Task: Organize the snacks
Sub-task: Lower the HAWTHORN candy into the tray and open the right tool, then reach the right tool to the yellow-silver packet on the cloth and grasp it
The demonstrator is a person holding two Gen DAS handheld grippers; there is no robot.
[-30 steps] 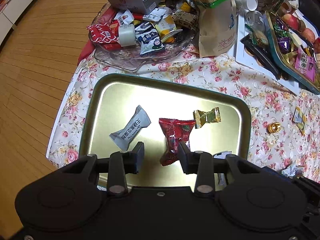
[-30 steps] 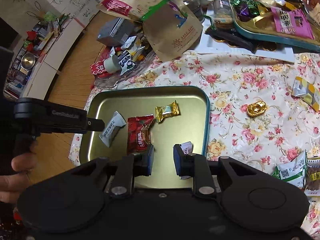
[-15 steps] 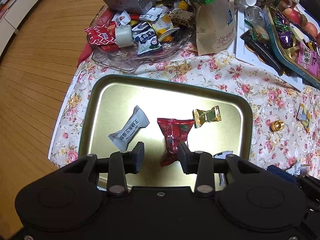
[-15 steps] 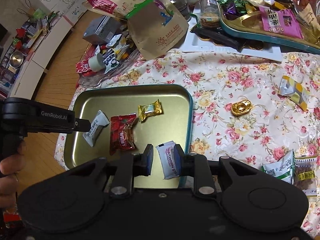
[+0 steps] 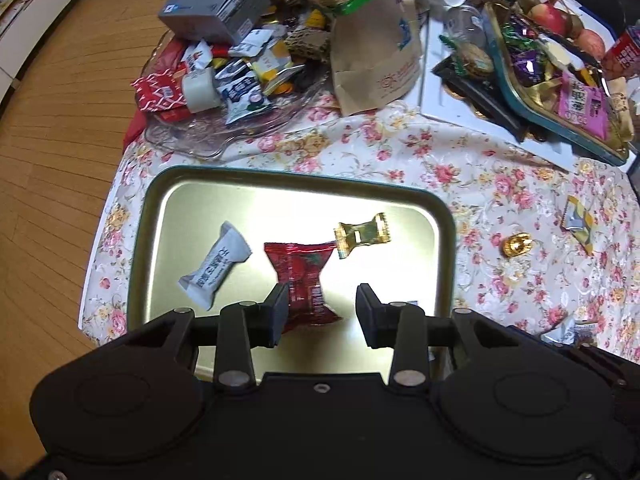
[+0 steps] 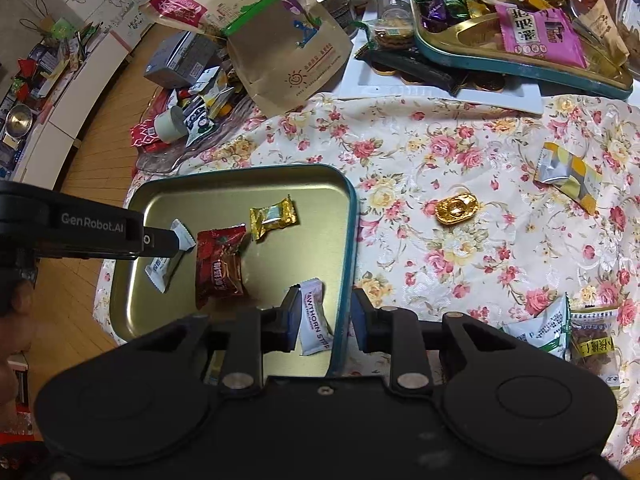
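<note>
A gold metal tray point(image 5: 444, 248) point(image 6: 346, 248) lies on the floral cloth. In it lie a grey-white candy point(image 5: 214, 266) point(image 6: 162, 270), a red snack pack point(image 5: 306, 282) point(image 6: 220, 266), a gold candy point(image 5: 360, 236) point(image 6: 272, 218) and a white hawthorn strip pack point(image 6: 314, 316). My left gripper point(image 5: 322, 314) is open and empty above the tray's near part, over the red pack. My right gripper point(image 6: 324, 316) is open above the tray's right rim, with the white pack lying loose between its fingers.
A glass dish point(image 5: 208, 140) piled with snacks, a grey box point(image 5: 216, 4) and a brown paper bag point(image 5: 376, 56) stand beyond the tray. A gold ingot candy point(image 6: 456, 208), a yellow-silver pack point(image 6: 568, 174) and green packs point(image 6: 536, 328) lie on the cloth. A teal tray point(image 6: 516, 64) stands far right.
My right gripper has opened wider and shifted right, leaving the white pack in the tray. My left gripper has opened a little and moved slightly forward.
</note>
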